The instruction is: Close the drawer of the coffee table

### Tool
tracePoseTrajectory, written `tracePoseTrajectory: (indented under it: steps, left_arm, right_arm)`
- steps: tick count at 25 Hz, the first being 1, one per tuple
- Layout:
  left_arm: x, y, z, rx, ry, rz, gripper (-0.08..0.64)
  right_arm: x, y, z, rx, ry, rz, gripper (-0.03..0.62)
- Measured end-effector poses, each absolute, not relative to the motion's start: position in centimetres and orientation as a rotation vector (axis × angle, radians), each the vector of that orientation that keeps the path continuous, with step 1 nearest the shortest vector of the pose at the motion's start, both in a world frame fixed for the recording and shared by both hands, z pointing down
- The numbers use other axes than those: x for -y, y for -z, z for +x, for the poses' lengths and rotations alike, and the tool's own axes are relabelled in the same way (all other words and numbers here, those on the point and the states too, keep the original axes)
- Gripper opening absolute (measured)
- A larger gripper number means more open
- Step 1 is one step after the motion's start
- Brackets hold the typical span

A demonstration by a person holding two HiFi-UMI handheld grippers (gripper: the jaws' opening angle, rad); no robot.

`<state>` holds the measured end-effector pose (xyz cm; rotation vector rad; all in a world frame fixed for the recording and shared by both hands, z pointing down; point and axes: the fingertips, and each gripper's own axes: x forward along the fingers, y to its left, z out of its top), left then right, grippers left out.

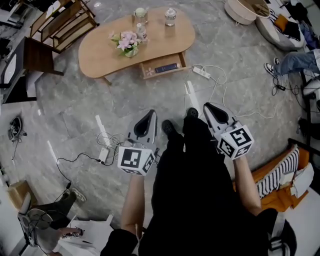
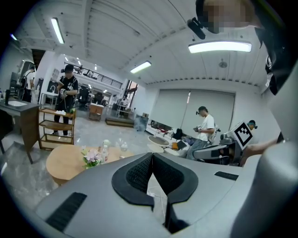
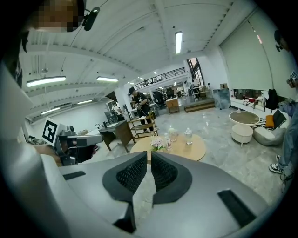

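The oval wooden coffee table (image 1: 100,50) stands on the grey floor at the top of the head view. Its drawer (image 1: 162,67) is pulled out on the near side, with a dark flat item inside. Pink flowers (image 1: 127,42) and bottles stand on the top. My left gripper (image 1: 151,113) and right gripper (image 1: 205,105) are held well short of the table, both shut and empty. In the left gripper view the left gripper (image 2: 152,155) points toward the table (image 2: 63,162). The right gripper (image 3: 149,153) faces the table (image 3: 188,148) in its own view; the drawer is hidden there.
Power strips (image 1: 201,72) (image 1: 104,155) and cables lie on the floor between me and the table. A wooden shelf (image 1: 62,22) and dark desk (image 1: 35,55) stand at left, round white tables (image 1: 242,10) at top right, an orange sofa (image 1: 280,175) at right. People stand around.
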<state>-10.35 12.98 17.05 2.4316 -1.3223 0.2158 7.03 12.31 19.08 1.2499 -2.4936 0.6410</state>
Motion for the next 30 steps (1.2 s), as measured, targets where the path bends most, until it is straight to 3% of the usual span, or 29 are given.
tracePoseTrajectory:
  steps: [16, 30]
  left_arm:
    - [-3.0, -21.2, -7.8, 1.424, -0.338, 2.286, 0.014]
    - [5.5, -34.6, -6.3, 1.424, -0.433, 2.154, 0.014]
  right_arm:
    - [0.6, -22.5, 9.8, 2.568, -0.666, 1.097, 0.012]
    - [9.6, -36.2, 12.7, 2.473, -0.812, 0.801, 0.012]
